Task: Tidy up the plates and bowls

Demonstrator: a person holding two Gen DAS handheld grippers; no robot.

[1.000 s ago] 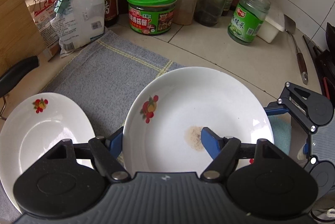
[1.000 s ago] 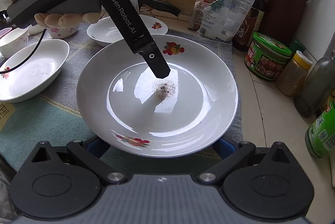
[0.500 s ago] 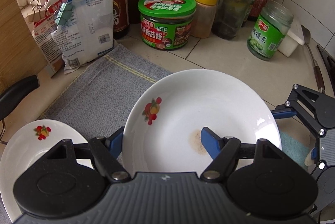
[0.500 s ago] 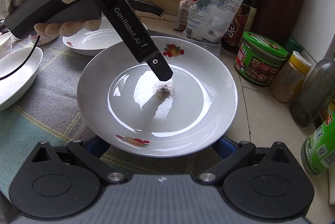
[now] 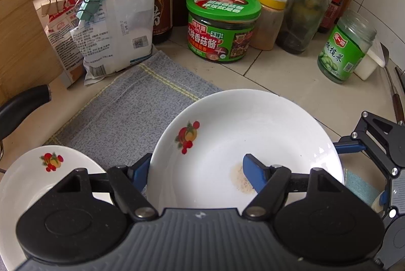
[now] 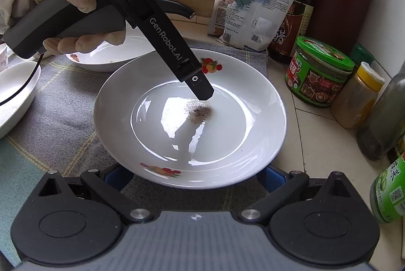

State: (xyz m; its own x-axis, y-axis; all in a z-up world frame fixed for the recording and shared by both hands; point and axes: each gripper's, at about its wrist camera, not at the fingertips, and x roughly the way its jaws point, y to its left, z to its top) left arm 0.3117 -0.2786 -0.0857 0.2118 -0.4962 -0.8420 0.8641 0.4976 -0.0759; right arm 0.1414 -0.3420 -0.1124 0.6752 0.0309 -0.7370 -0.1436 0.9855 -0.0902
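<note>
**Plate held at its rim over the cloth**

Plate (image 5: pixel 253 142), white with fruit prints and a brown stain at its centre, sits at the edge of the grey cloth (image 5: pixel 131 104) on the table (image 5: pixel 278 73). The left gripper (image 5: pixel 196 168) pinches the plate's rim: one blue finger lies inside the dish beside the stain, the other under the outer edge. The right gripper (image 6: pixel 192 176) has its fingers spread wide, both tips hidden under the plate's near edge, so I cannot tell whether they touch it. A gloved hand (image 6: pixel 65 2) grasps the left gripper's handle. A second plate (image 5: pixel 33 174) lies just beside the first, and a green-lidded jar (image 5: pixel 222 25) stands behind.
</note>
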